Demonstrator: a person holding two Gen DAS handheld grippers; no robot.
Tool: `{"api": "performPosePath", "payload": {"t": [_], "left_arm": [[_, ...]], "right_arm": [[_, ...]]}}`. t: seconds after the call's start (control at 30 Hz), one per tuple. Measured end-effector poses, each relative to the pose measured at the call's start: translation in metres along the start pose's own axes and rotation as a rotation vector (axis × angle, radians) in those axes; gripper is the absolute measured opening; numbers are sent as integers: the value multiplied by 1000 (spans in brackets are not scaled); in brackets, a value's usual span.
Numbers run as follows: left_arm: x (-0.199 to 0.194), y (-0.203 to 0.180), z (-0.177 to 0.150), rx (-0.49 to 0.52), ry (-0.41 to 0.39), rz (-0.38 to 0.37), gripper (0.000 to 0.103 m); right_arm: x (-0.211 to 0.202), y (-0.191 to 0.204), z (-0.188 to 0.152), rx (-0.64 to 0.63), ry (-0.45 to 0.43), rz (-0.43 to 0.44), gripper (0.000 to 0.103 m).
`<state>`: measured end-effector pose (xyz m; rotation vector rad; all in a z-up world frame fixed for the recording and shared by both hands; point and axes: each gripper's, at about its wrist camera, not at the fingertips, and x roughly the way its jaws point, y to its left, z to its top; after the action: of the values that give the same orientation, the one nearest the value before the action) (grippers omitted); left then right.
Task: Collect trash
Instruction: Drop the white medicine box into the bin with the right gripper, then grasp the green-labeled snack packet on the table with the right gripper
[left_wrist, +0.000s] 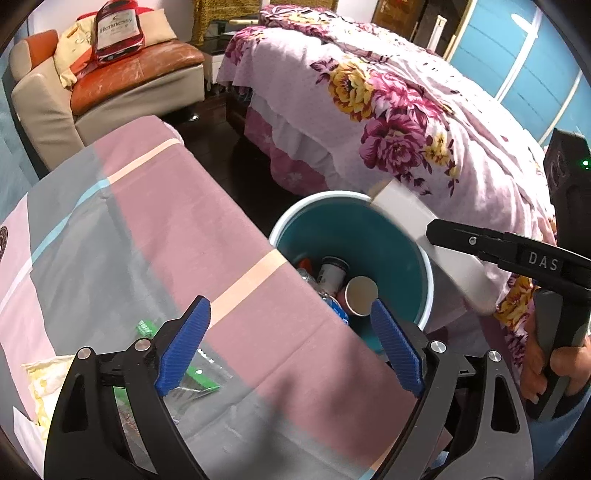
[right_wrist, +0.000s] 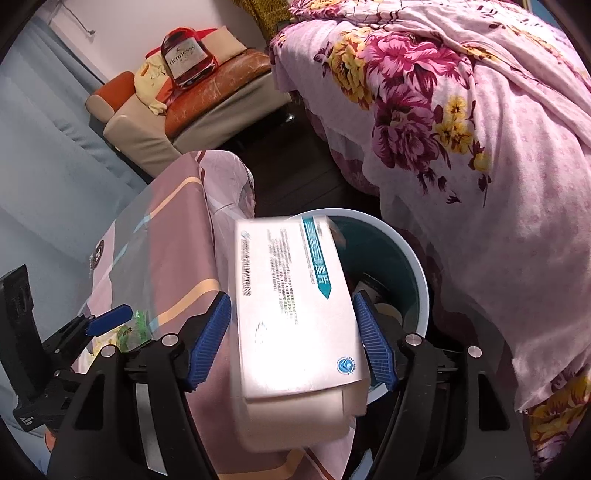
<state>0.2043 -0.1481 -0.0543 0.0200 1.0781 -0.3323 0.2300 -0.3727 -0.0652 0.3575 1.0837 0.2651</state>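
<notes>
Bin drop is what we're working on right now. We're holding a white rectangular cardboard medicine box with teal print (right_wrist: 295, 314) in the right gripper (right_wrist: 295, 339), blue ribbed pads sitting at the box's two long edges. The box looks a bit blurred, so whether it's firmly pinched or only just caught, we can't quite say, but the jaws are closed onto its sides. From the left view the same box (left_wrist: 402, 210) is poking out over the rim of the round teal plastic trash bucket with a white lip (left_wrist: 288, 225), which is sitting on the dark floor between the table with the pink-and-grey striped cloth (left_wrist: 166, 229) and the bed with the floral pink cover (left_wrist: 424, 122). There's already a can and some bottles down in there.

The left gripper (left_wrist: 291, 347) is hanging spread wide and empty over the table edge.

Next move, we reckon: get the box fully over the opening, then spread the right jaws. More wrappers, a green one (left_wrist: 146, 326) included, are waiting on the cloth.
</notes>
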Motion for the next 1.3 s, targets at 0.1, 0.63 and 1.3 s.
{"api": "performPosePath", "payload": {"t": [0.1,0.63,1.3], "left_arm": [[-3,7,-2,-7,-1,-2,90],[-29,51,-29,-75,-20,18,92],[-87,163,-97,-205,-52,119,94]], "right_arm": [[2,2,0,3,9,-7,72],[-7,41,-8,-25,48,-13,78],[26,171,-51,-233,195,15,81]]}}
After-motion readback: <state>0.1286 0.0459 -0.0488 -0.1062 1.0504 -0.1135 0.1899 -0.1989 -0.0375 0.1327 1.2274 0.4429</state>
